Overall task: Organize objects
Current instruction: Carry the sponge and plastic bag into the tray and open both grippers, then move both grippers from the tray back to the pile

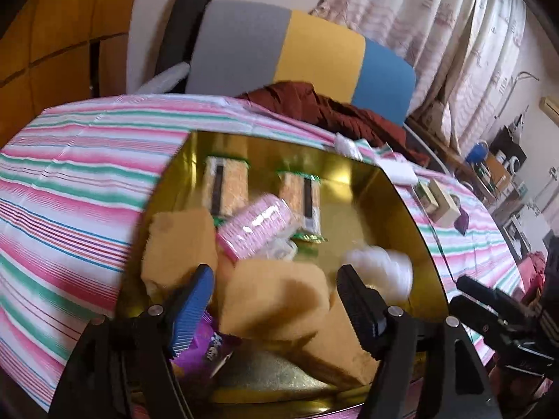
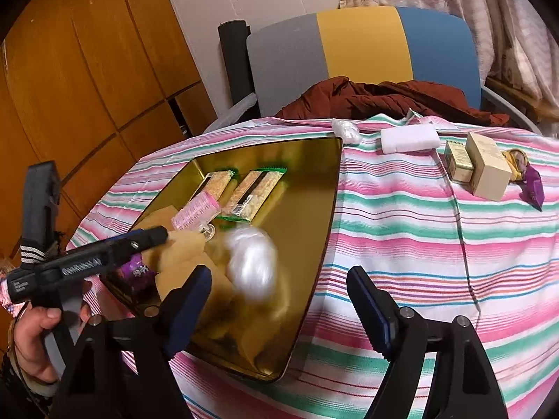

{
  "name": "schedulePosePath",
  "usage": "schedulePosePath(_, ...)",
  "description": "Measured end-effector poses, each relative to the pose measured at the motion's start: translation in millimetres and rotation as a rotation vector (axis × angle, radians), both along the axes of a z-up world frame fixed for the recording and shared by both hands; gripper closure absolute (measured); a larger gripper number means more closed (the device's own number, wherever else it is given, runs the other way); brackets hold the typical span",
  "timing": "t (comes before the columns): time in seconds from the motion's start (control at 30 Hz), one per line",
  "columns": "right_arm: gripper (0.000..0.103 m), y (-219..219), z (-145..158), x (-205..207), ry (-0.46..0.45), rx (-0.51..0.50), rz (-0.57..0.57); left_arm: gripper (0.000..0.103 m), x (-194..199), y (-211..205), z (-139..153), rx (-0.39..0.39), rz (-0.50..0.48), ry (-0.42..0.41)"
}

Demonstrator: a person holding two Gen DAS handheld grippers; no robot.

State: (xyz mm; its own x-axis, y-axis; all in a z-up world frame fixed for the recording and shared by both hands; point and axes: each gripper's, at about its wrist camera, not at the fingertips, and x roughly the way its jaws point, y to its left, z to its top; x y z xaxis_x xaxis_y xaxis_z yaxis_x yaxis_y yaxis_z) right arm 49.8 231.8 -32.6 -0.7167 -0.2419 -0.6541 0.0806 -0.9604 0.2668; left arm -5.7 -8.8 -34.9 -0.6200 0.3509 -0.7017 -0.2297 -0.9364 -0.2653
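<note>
In the gold tin (image 2: pixel 314 209): sponges (image 1: pixel 276 293), snack bars (image 1: pixel 227 185), white bag (image 2: pixel 251 265).

Tray (image 2: pixel 314 209) on the table (image 2: pixel 401 244), two bars (image 2: pixel 244 192) at its far end, roll (image 2: pixel 195 213) before them, sponges (image 1: pixel 276 296) and bag (image 2: pixel 251 265) nearer, boxes (image 2: pixel 482 164) to the tray's right, chair (image 2: pixel 363 45) behind the table

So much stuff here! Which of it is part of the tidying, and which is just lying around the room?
Part of the tidying:
- gold tin
- snack bars
- pink packet
- sponges
- white bag
- white block and small boxes, not yet in the tin

Just lying about:
- striped chair
- red-brown garment
- curtain
</note>
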Motion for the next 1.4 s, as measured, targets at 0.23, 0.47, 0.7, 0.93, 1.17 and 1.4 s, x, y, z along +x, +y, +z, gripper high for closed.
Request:
schedulePosePath(0.23,0.023,5,-2,1,0.005,-0.016,-0.012,0.028,5,-9,19,0.044,0.056,0.058)
schedulePosePath(0.47,0.023,10,-5,1,0.000,-0.032,-0.028,0.028,6,1,23,0.075,0.040,0.061)
schedulePosePath(0.7,0.023,20,-6,1,0.000,-0.054,-0.062,0.028,9,21,21,0.074,-0.008,0.047)
schedulePosePath(0.93,0.023,34,-6,2,0.004,-0.078,-0.097,0.028,13,48,20,0.053,-0.075,0.036)
schedulePosePath(1.17,0.023,53,-8,4,0.003,-0.105,-0.141,0.028,18,79,23,0.032,-0.153,0.035)
schedulePosePath(1.4,0.023,93,-9,6,0.009,-0.137,-0.236,0.028,22,116,25,0.017,-0.248,0.024)
